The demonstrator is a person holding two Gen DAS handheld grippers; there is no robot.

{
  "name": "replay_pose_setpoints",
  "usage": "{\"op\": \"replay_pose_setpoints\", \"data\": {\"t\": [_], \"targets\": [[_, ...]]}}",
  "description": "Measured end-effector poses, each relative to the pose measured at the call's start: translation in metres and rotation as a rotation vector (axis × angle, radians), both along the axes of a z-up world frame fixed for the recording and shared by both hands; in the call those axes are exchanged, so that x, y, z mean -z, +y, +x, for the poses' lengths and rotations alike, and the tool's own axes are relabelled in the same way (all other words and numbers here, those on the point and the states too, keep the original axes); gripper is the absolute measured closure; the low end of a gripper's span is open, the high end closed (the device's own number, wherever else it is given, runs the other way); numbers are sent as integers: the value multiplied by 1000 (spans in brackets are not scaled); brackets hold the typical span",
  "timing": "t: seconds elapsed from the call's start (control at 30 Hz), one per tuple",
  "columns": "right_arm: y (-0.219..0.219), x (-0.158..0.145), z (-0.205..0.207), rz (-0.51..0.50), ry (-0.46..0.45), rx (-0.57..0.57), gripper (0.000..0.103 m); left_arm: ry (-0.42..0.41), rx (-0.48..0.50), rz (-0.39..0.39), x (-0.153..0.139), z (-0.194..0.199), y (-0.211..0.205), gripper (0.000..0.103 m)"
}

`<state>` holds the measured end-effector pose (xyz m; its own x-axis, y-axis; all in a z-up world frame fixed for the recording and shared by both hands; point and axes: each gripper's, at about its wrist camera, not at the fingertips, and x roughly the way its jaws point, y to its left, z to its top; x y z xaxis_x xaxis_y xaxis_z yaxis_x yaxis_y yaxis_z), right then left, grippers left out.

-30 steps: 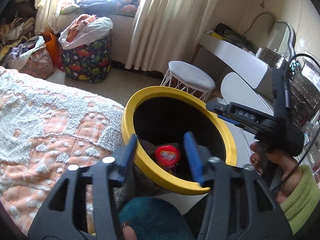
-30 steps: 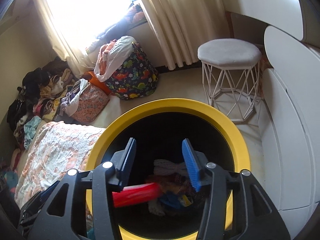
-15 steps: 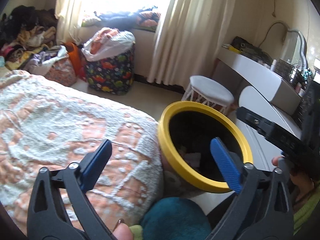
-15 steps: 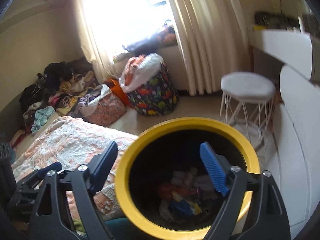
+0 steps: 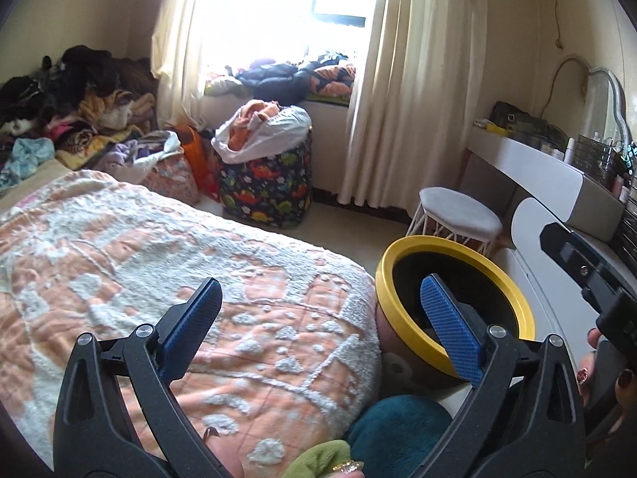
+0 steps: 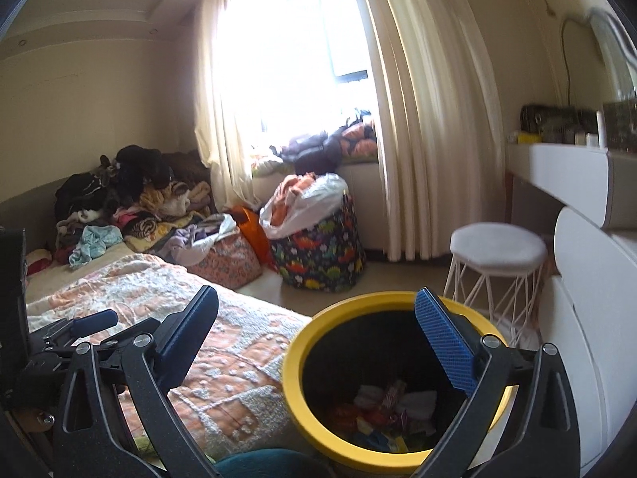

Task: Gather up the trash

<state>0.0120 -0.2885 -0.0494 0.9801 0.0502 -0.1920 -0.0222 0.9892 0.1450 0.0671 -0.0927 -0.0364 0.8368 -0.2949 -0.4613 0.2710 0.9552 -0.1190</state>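
Note:
A black bin with a yellow rim (image 5: 402, 251) stands on the floor beside the bed; it also shows in the right wrist view (image 6: 302, 342). Mixed trash (image 6: 382, 410) lies at its bottom: wrappers, white paper and a red piece. My left gripper (image 5: 318, 326) is wide open and empty, above the bed edge just left of the bin. My right gripper (image 6: 314, 342) is wide open and empty, above the bin's left rim. The right gripper's body (image 5: 589, 275) shows at the right of the left wrist view.
A bed with an orange and white blanket (image 5: 139, 263) fills the left. A white wire stool (image 6: 497, 251), a white vanity desk (image 5: 549, 175), a dinosaur-print laundry bag (image 5: 266, 187) and clothes piles (image 6: 131, 207) stand beyond. A teal cushion (image 5: 398, 426) lies below.
Both grippers opened wide and let go of red trash pieces, which dropped into the bin. Both pulled up and back, and the left one swung left over the bed.

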Motion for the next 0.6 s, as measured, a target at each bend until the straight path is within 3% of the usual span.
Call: {"op": "replay_pose_setpoints", "data": {"t": [0.2,0.6], "targets": [[11,-1,-11,-42,-50,1,7,-35,-25,16,-3,-13,9,11],[12,3,-10,-42,-50,8,7,-60,-65,11,-3,-21,18,11]]}}
